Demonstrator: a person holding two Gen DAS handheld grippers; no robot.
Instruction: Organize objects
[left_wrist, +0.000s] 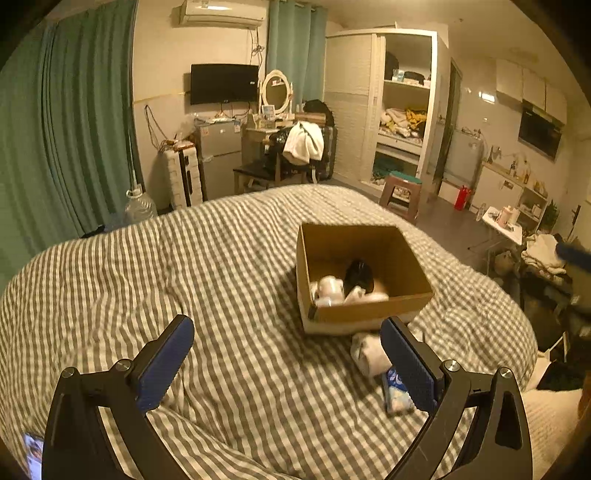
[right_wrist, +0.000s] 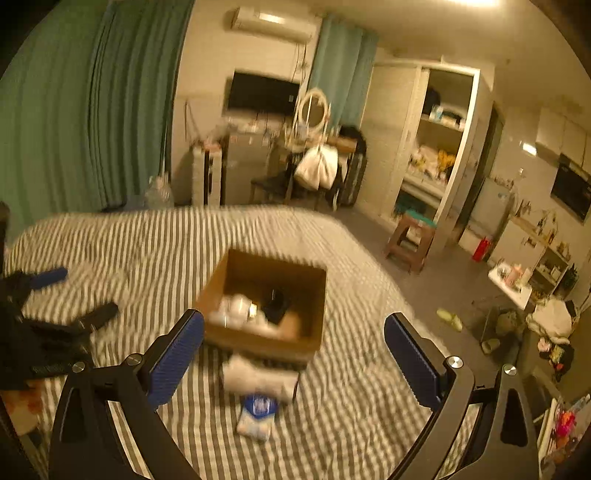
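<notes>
cardboard box (left_wrist: 364, 273) is seen resting on the checked bed (left_wrist: 184, 266), with white items and a black object (left_wrist: 357, 275) inside it. just in front of the box, a white bundle (left_wrist: 367, 352) and a blue-and-white packet (left_wrist: 397, 393) are laid. left gripper (left_wrist: 286, 363) and right gripper (right_wrist: 293, 363) are held with jaws wide apart, nothing clamped.

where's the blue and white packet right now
The blue and white packet lies on the checked bedspread, just in front of the white bundle beside the cardboard box, between the right gripper's open fingers.
</notes>
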